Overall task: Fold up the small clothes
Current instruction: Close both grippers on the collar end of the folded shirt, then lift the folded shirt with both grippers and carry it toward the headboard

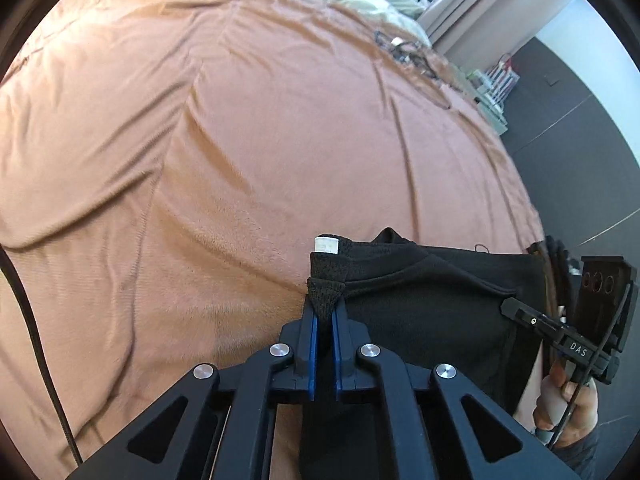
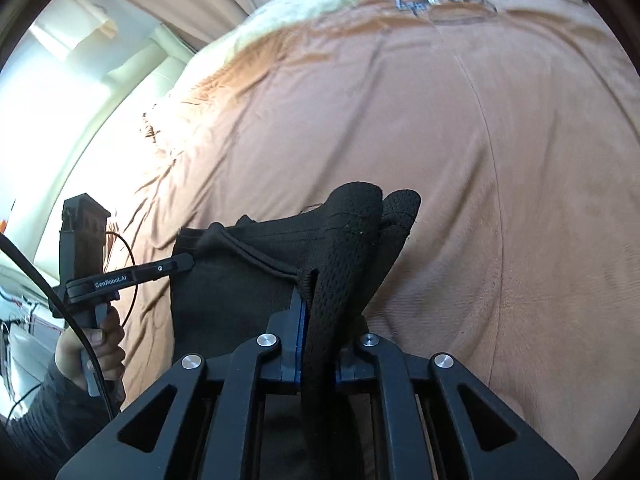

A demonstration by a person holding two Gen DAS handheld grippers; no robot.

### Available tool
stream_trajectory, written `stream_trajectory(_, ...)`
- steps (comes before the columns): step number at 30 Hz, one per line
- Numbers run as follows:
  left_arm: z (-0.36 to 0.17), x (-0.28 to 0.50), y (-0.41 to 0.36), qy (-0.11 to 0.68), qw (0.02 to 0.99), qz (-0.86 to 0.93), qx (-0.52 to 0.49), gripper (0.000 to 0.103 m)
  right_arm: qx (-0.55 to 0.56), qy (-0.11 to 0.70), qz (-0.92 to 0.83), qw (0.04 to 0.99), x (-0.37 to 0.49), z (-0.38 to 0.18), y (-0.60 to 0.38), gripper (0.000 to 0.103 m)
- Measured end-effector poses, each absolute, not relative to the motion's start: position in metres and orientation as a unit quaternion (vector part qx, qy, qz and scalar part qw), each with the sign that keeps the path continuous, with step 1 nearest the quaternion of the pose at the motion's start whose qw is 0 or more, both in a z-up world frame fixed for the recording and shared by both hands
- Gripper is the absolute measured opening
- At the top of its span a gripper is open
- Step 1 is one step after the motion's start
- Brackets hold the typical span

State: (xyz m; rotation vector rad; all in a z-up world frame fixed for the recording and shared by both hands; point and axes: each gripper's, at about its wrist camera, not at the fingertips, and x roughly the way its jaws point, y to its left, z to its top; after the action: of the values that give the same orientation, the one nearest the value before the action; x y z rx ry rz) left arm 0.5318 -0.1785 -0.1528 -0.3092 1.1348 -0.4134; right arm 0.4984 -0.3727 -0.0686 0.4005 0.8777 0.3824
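The left gripper is clamped on a corner of the black garment, w/ a white label just above. The cloth hangs stretched over the brown blanket btw. both tools. The right gripper pinches the other mesh edge.

"DAS" on right hand-held gripper, "GenRobot.AI" on left hand-held gripper

Ahead of my tongs: brown blanket, open and wrinkled. Obstacle: what looks like tangled cables near its far edge.
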Motion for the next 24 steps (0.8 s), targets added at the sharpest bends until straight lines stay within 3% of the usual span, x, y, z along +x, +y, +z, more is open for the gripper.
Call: stream_trajectory(24, 0.049, 0.394, -0.136, 0.384, 0.886, -0.216, -0.145, 0.004, 0.114, 0.269, 0.218, 0.931, 0.268, 0.080, -0.340, 0.006)
